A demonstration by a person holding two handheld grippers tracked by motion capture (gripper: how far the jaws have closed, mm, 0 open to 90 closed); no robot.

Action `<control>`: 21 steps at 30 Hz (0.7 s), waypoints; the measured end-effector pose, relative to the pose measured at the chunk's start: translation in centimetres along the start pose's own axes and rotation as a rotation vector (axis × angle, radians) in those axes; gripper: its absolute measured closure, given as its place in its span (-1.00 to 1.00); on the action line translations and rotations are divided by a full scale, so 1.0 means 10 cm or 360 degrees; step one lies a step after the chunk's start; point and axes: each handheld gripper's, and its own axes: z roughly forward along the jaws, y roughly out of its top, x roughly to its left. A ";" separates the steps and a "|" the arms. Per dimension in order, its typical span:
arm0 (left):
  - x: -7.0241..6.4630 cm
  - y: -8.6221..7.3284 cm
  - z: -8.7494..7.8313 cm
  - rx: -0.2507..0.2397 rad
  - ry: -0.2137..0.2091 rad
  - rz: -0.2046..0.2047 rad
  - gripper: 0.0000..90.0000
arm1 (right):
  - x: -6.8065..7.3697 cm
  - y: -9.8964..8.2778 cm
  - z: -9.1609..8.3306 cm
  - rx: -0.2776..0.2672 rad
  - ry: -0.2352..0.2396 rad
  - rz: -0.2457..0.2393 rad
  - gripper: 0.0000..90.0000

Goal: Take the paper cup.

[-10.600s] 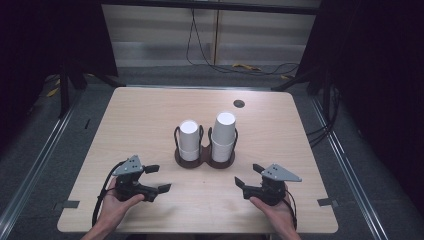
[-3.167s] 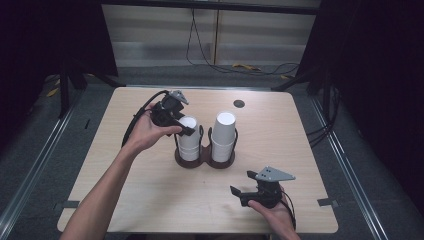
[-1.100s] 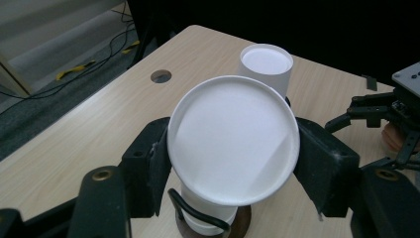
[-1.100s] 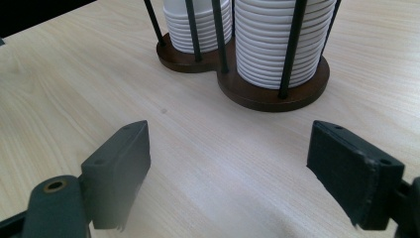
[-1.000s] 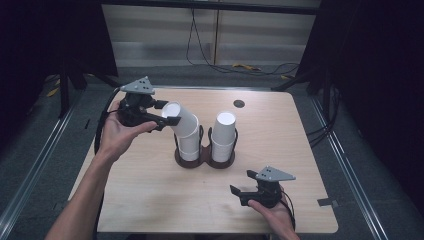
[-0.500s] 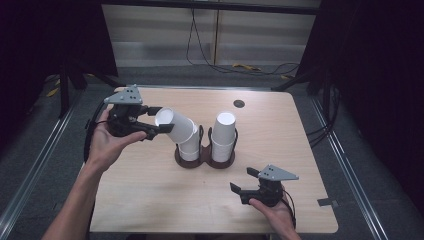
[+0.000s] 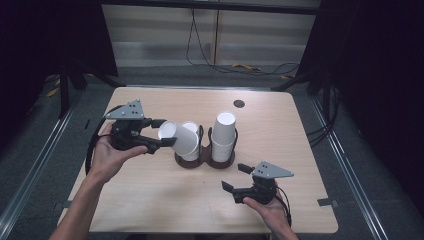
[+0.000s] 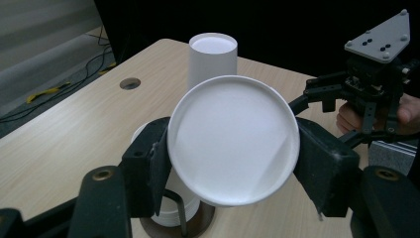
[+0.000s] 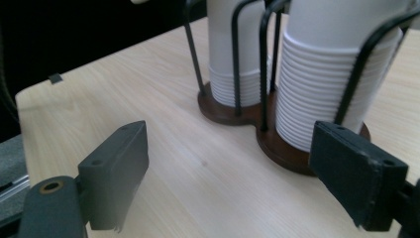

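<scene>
My left gripper (image 7: pixel 165 133) is shut on a white paper cup (image 7: pixel 180 140) and holds it tilted on its side, just left of the cup holder (image 7: pixel 200 163). The cup (image 8: pixel 233 148) turns its wide end toward my left gripper (image 8: pixel 233 163), both pads pressing its rim. The holder's dark wooden base carries two wire cages: a left stack (image 7: pixel 191 128), partly hidden by the held cup, and a taller right stack (image 7: pixel 223 135). My right gripper (image 7: pixel 235 177) rests near the table's front, open, its jaws just having opened wider with nothing between them. Both stacks (image 9: pixel 233 49) (image 9: pixel 317 84) stand ahead of it (image 9: pixel 237 173).
A small round hole (image 7: pixel 239 103) is set in the wooden table (image 7: pixel 150 200) at the back. Cables lie on the dark floor beyond the far edge. The right hand with its gripper (image 8: pixel 376 79) appears far off in the left gripper view.
The left gripper has carried the cup off the left stack, moving left, toward the person and lower, with the cup tipping further sideways. The right hand has stayed in place.
</scene>
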 end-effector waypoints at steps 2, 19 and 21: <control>-0.01 -0.04 0.04 -0.0002 0.0005 0.0022 -0.21 | 0.02 0.02 0.01 -0.0014 0.0032 -0.0006 -0.66; -0.06 -0.29 0.26 0.0068 -0.0153 -0.0001 -0.21 | 0.16 0.25 0.17 -0.0103 0.0193 -0.0096 -0.71; -0.08 -0.31 0.29 0.0078 -0.0168 0.0001 -0.21 | 0.17 0.29 0.20 -0.0116 0.0214 -0.0104 -0.71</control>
